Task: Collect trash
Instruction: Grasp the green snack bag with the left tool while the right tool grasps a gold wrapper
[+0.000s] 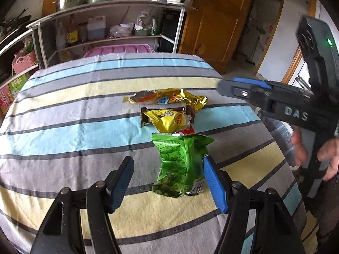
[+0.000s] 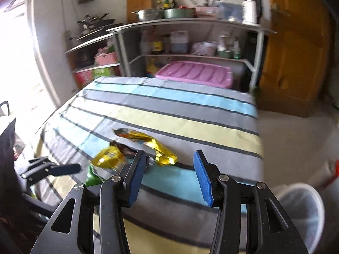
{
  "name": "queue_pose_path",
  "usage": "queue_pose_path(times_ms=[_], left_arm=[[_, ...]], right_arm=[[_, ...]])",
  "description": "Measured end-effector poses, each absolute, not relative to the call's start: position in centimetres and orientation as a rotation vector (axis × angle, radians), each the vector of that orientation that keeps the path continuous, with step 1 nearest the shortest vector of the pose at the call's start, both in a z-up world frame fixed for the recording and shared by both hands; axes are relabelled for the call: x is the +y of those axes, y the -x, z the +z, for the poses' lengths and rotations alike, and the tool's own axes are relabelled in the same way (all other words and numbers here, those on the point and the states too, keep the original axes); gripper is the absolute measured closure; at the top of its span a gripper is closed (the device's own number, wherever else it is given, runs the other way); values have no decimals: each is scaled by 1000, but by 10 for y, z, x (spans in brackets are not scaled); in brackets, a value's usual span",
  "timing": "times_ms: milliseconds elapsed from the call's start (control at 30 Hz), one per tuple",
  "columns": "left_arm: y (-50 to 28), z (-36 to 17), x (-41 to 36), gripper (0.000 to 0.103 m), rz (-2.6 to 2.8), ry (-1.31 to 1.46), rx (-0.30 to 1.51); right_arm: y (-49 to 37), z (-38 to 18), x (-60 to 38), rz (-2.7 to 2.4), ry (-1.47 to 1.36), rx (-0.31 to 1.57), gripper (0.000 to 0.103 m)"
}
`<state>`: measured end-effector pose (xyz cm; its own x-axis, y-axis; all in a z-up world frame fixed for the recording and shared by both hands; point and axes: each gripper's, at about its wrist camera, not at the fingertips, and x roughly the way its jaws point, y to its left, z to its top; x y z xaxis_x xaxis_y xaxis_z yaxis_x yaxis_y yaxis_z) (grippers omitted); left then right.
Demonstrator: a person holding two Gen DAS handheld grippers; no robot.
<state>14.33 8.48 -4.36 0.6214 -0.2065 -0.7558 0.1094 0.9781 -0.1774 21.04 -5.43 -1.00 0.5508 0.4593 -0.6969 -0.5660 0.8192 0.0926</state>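
While the left gripper (image 1: 167, 184) hangs low over the striped tablecloth (image 1: 63, 127), its fingers stand spread wide, the blue pad (image 1: 214, 186) just beside the right edge of the green snack bag (image 1: 180, 165) and the dark pad well to the bag's left; nothing is pinched between them; the green bag lies crumpled on a yellow and grey stripe, nearest the camera. Beyond it a yellow wrapper (image 1: 167, 120) rests on top of a brown wrapper (image 1: 188, 111), and farther still a gold foil wrapper (image 1: 169, 100) lies flat; all four sit close together near the middle of the cloth. Held by a hand (image 1: 313, 154), the right gripper (image 2: 169, 177) sits above the table's right edge, fingers spread and empty; a lined white bin (image 2: 298, 207) stands on the floor beside the table; shelves (image 1: 110, 21) with kitchenware stand behind.
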Motion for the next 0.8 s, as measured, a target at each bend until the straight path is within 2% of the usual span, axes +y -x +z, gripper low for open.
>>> queue_pose_path(times_ms=[500,700,733,800], left_arm=[[-153,-53,83,33,-216,144,904],[-151,-53,86,42,-202,159,897],[-151,-53,87,46,-197,160,896],[-152,-53,87,49,-197,165,896]], right_arm=[[-257,-47,-18,709,146,885,55],[-262,-54,-13,709,152,911,55],[-263,-55,-13,709,140,917,57],[-263,-57,-14,711,130,926,71]])
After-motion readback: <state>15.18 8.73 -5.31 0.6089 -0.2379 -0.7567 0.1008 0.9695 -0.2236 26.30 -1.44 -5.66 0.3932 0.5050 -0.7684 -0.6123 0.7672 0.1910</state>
